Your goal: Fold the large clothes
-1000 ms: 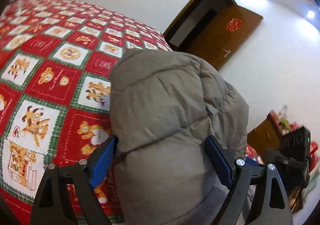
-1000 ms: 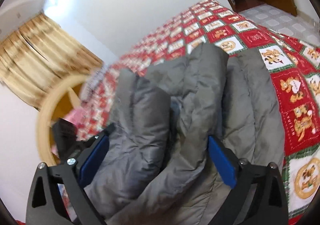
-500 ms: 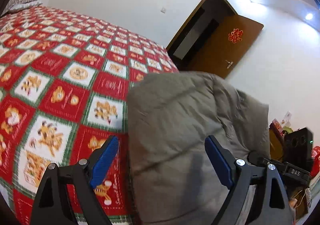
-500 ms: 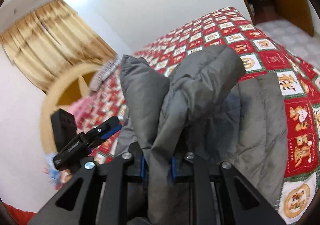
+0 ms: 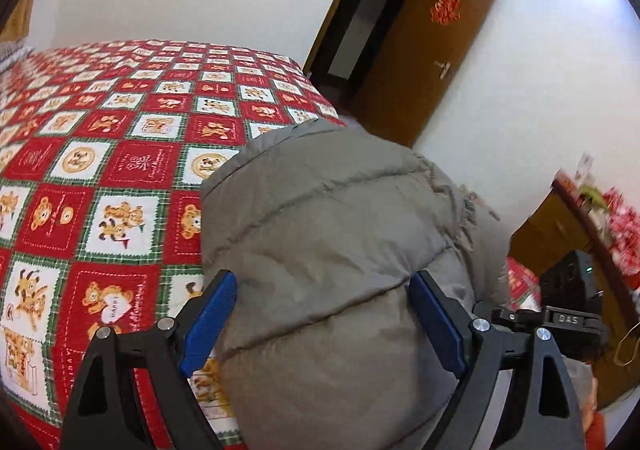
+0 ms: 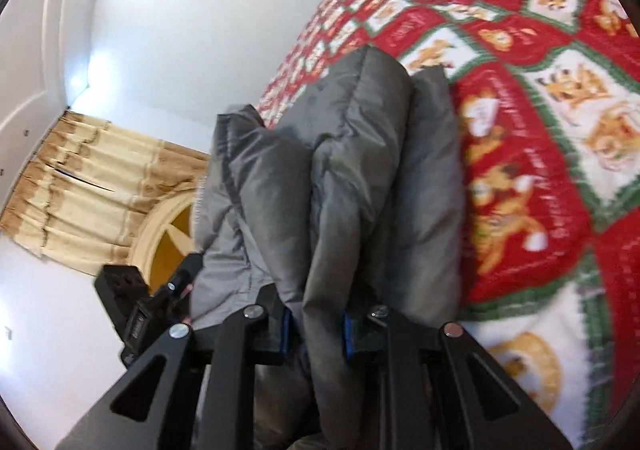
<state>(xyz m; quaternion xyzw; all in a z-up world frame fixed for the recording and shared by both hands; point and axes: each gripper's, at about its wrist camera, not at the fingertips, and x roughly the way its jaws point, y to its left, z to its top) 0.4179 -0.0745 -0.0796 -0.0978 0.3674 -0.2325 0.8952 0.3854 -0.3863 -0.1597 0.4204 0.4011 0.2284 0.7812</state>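
A grey padded jacket [image 5: 332, 246] lies bunched on a bed with a red patchwork quilt [image 5: 120, 137]. My left gripper [image 5: 324, 318] is open, its blue pads on either side of a puffy fold of the jacket, not pinching it. My right gripper [image 6: 316, 330] is shut on a thick fold of the jacket [image 6: 340, 189] and holds it lifted off the quilt [image 6: 560, 129]. The right gripper shows in the left wrist view [image 5: 568, 314] beyond the jacket, and the left gripper in the right wrist view [image 6: 140, 314].
An open brown door [image 5: 424, 61] and dark doorway stand past the bed's far corner. A wooden cabinet [image 5: 560, 234] with clutter is at the right. Yellow curtains [image 6: 92, 185] and a round headboard [image 6: 168, 234] lie at the bed's other end.
My right gripper went from open to shut on the jacket fold and has lifted and tilted it. My left gripper stayed open and drew back slightly along the jacket.
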